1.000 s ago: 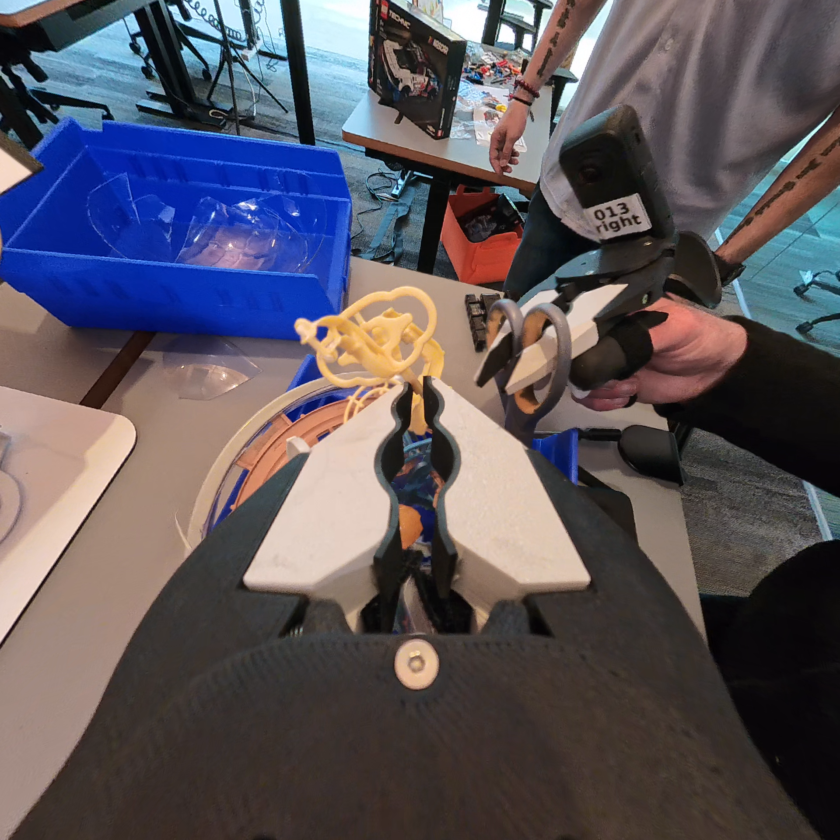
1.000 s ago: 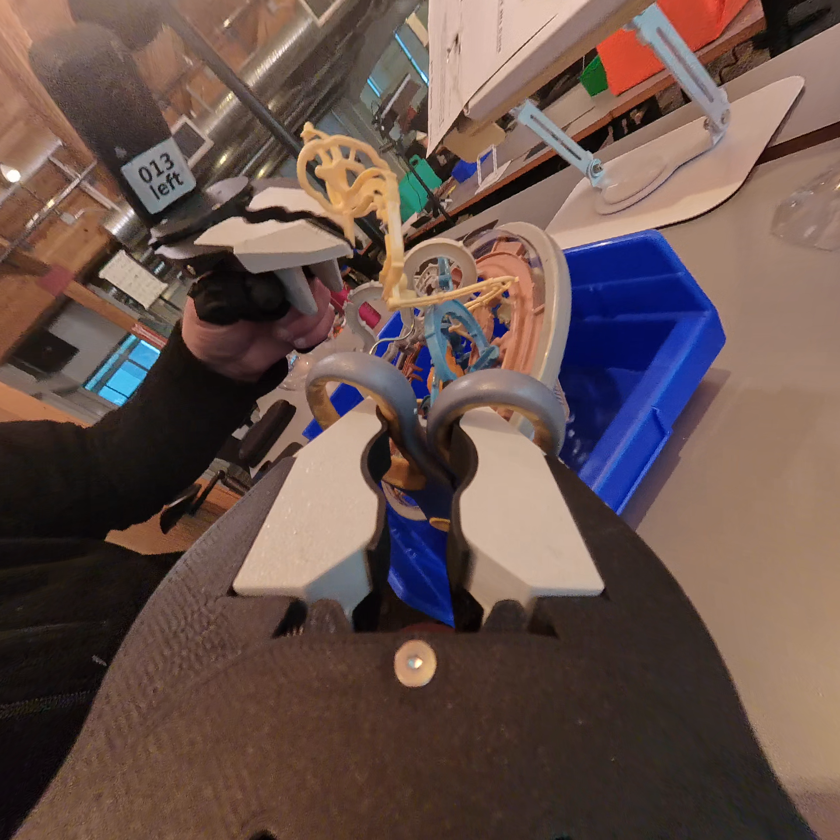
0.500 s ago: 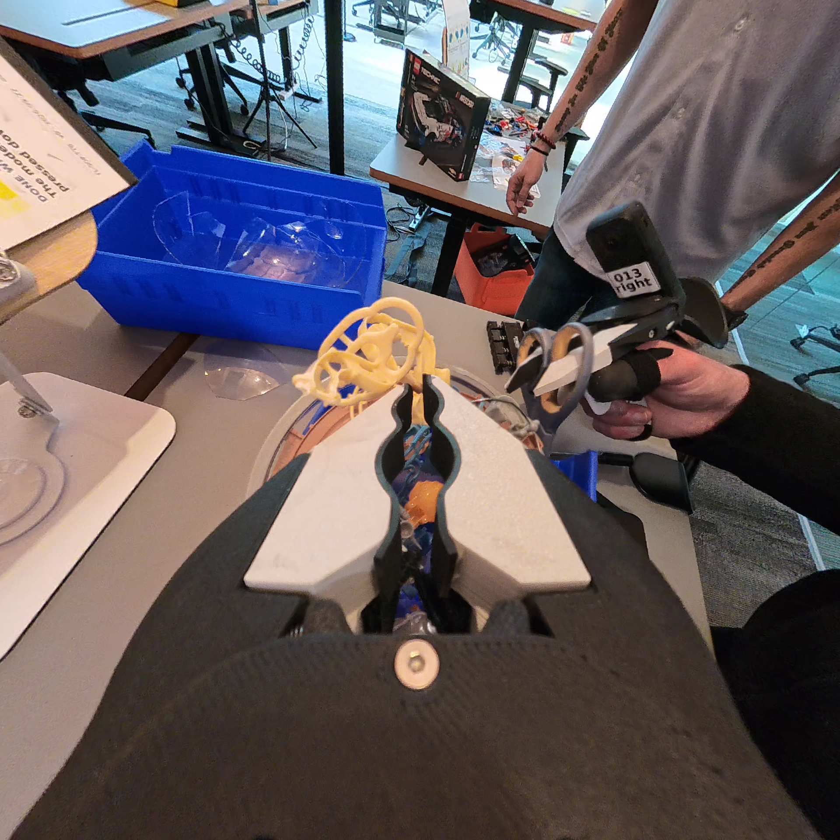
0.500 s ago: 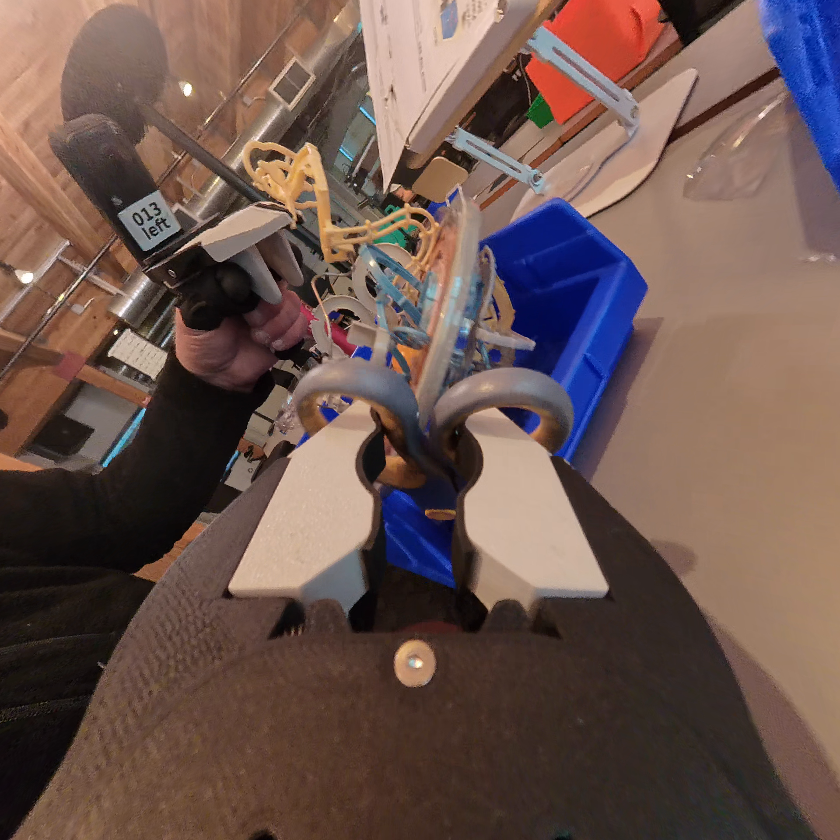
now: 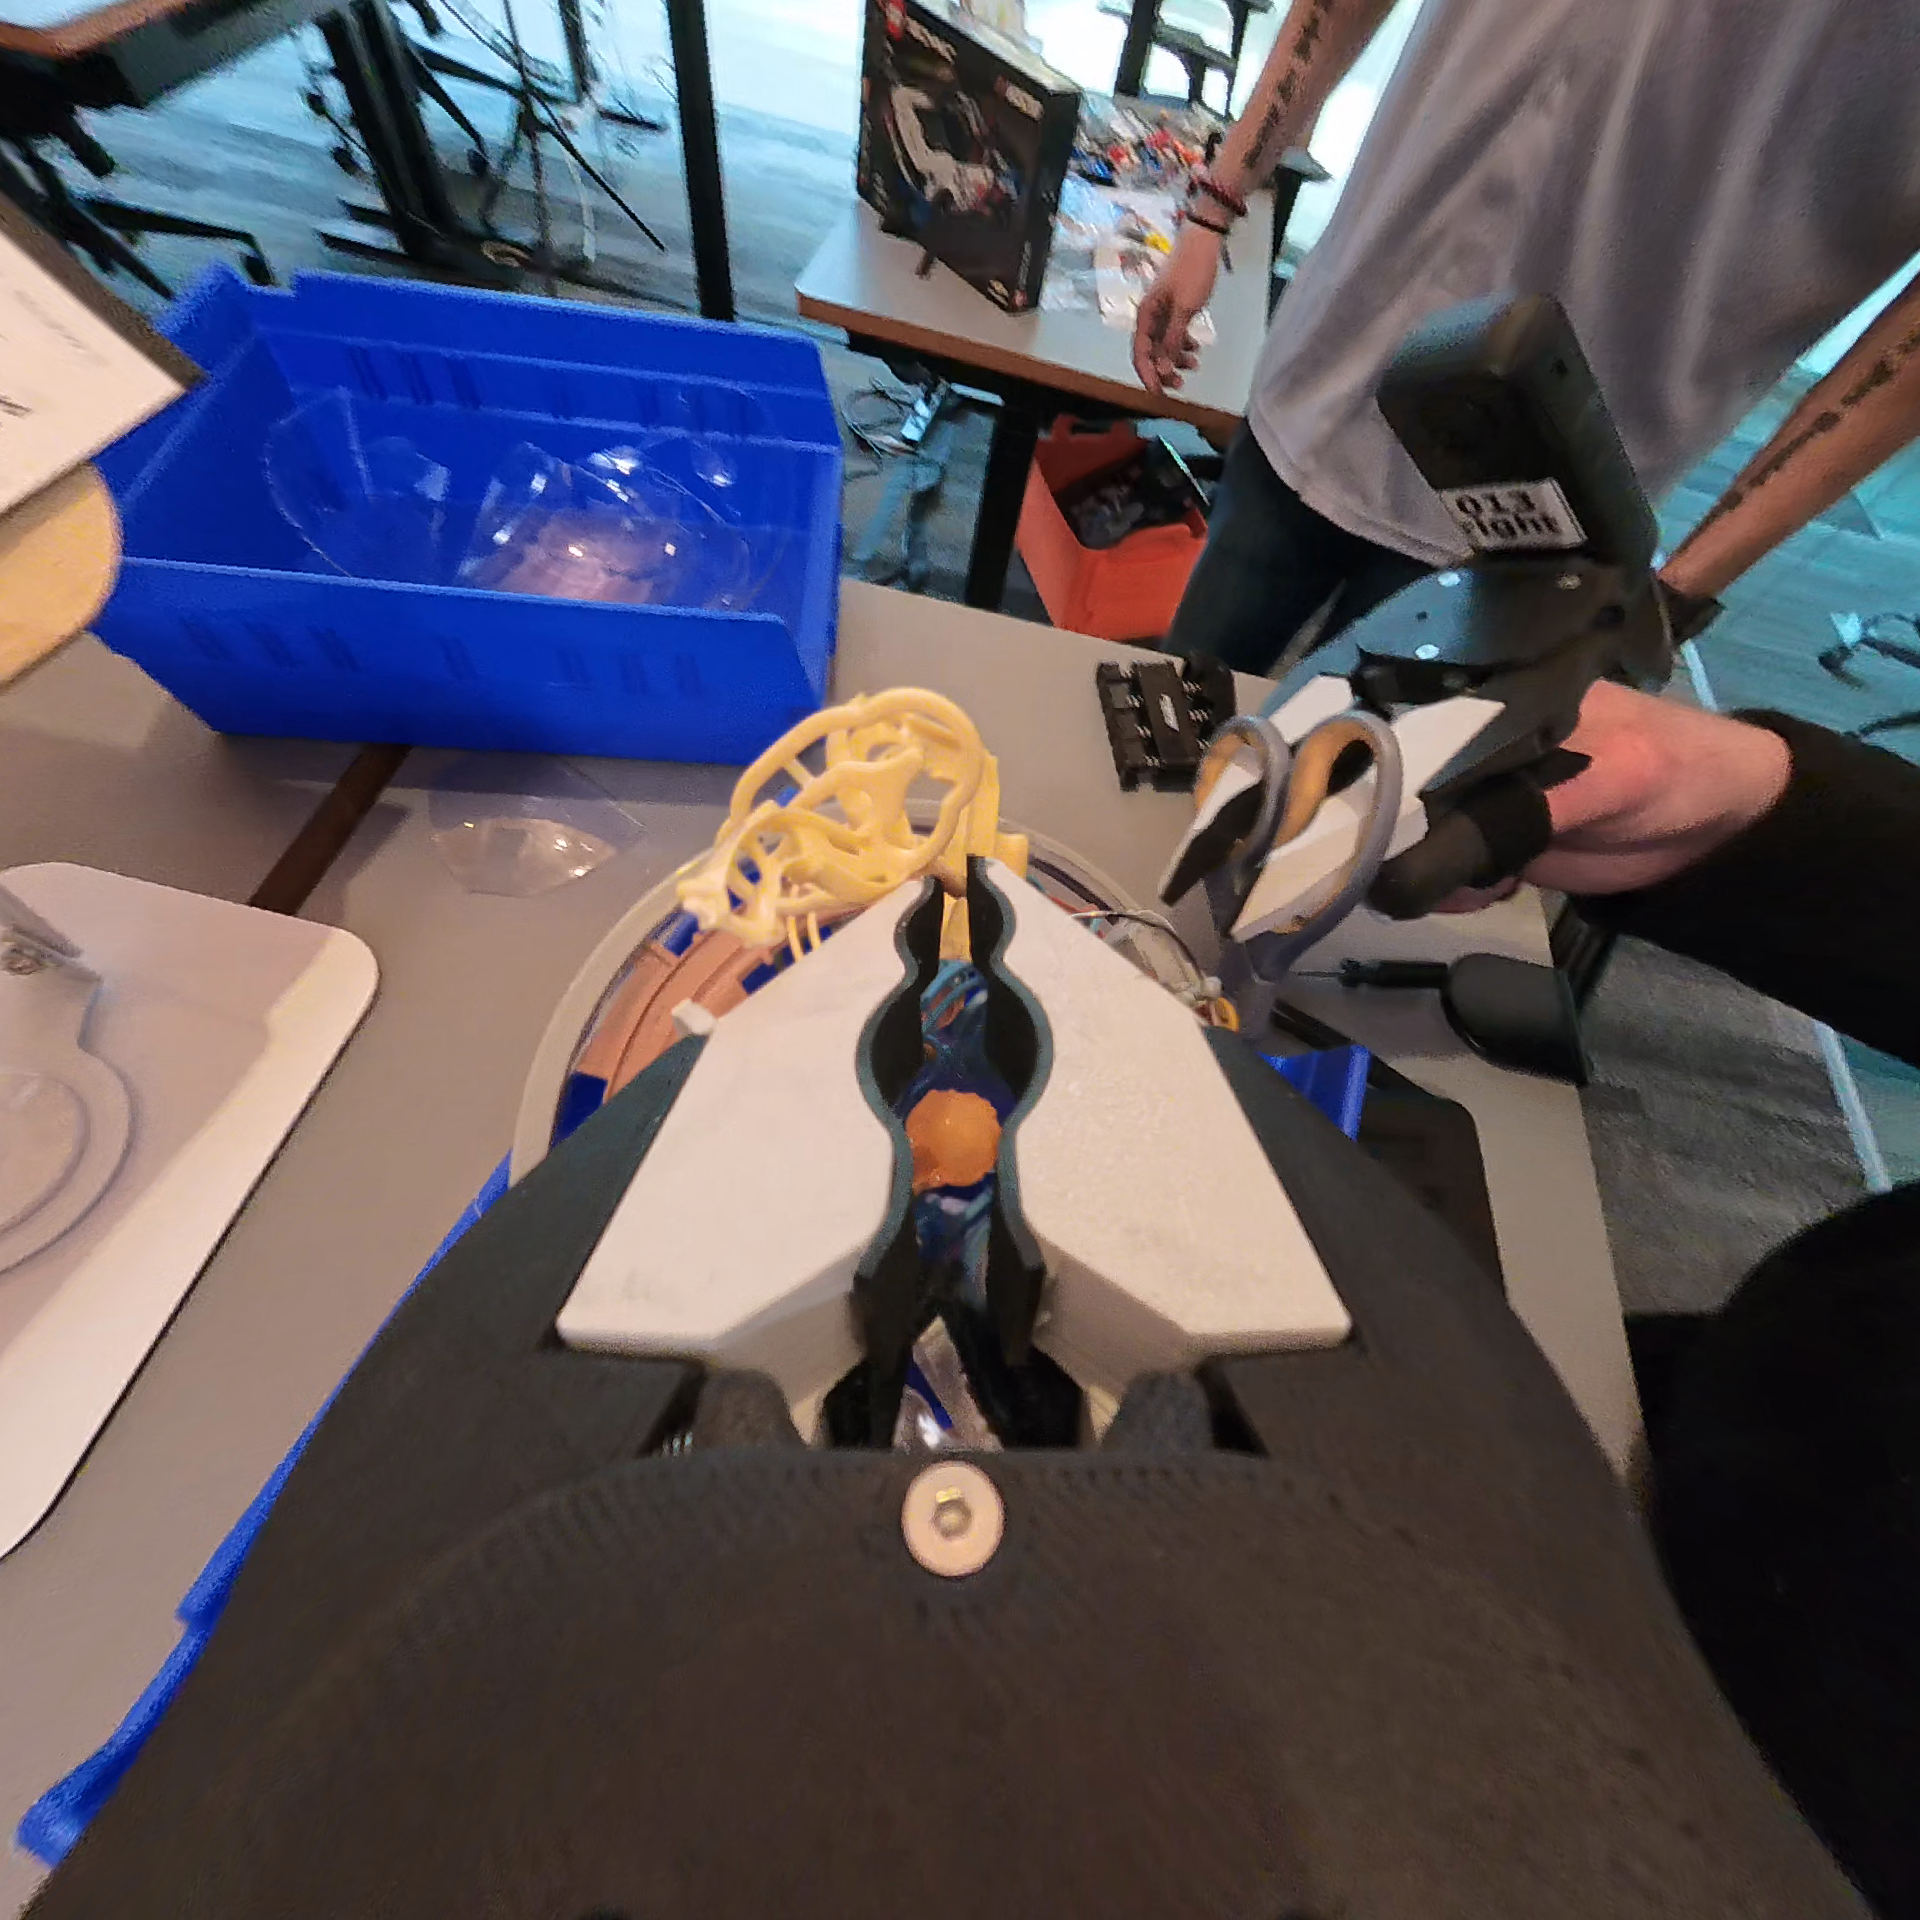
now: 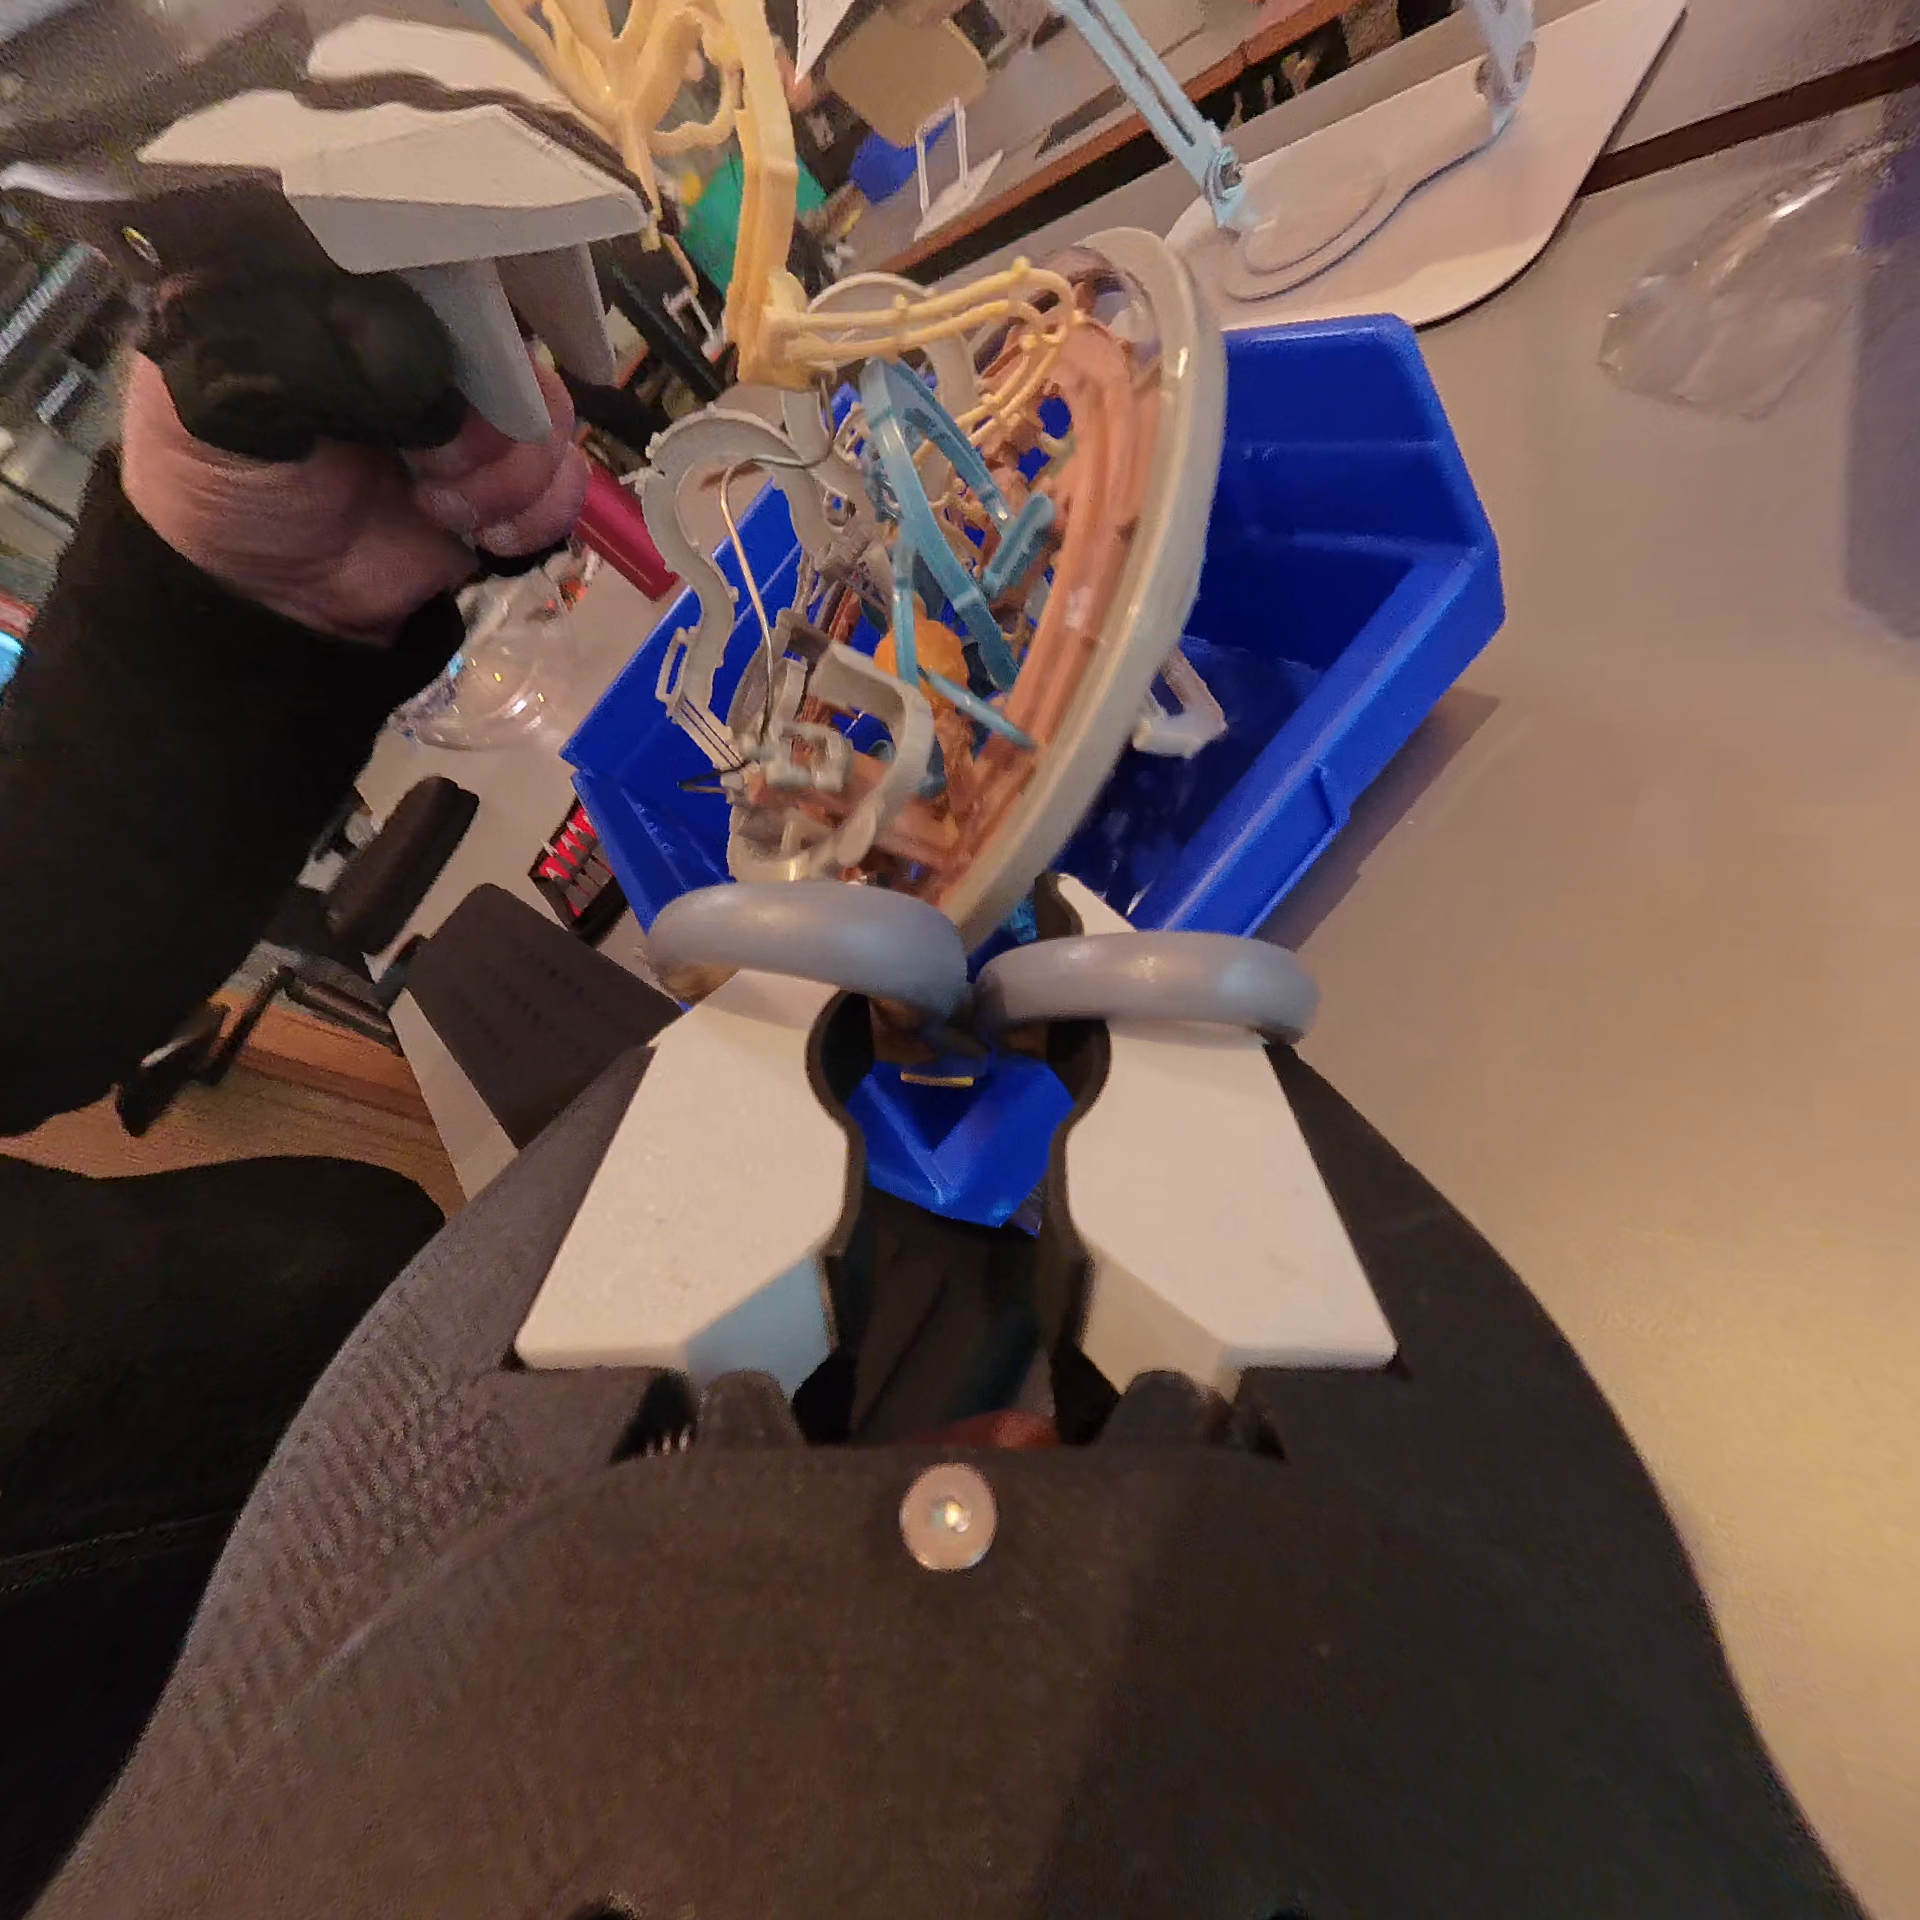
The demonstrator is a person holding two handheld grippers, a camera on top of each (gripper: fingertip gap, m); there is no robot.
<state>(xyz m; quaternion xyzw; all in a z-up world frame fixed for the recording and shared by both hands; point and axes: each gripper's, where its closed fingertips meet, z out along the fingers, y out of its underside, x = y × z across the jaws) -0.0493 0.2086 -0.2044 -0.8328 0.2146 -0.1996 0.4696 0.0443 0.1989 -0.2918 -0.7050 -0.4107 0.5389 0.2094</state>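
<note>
My left gripper [image 5: 956,883] is shut on a pale yellow track piece [image 5: 852,800]. That piece belongs to a round plastic maze frame with a grey ring [image 5: 566,1029], tan and light-blue tracks and an orange core. The frame hangs tilted over a small blue bin [image 6: 1351,582]. My right gripper [image 6: 966,1039] is shut on a pair of scissors, whose grey handle loops [image 6: 810,925] stick out past the fingertips, close under the maze frame [image 6: 1101,582]. In the left wrist view the right gripper [image 5: 1226,894] holds the scissors [image 5: 1340,769] blades down, just right of the frame.
A large blue bin [image 5: 468,644] holding clear plastic domes stands at the back left. One clear dome [image 5: 530,842] lies on the grey table. A white stand base [image 5: 156,1039] is at the left. A person in a grey shirt [image 5: 1558,208] stands behind the table's far right. There is about 15 cm between the tips of the two grippers.
The right gripper with the scissors has come closer to the maze frame. The frame has turned in the left gripper, now showing more of its inner tracks to the right wrist view.
</note>
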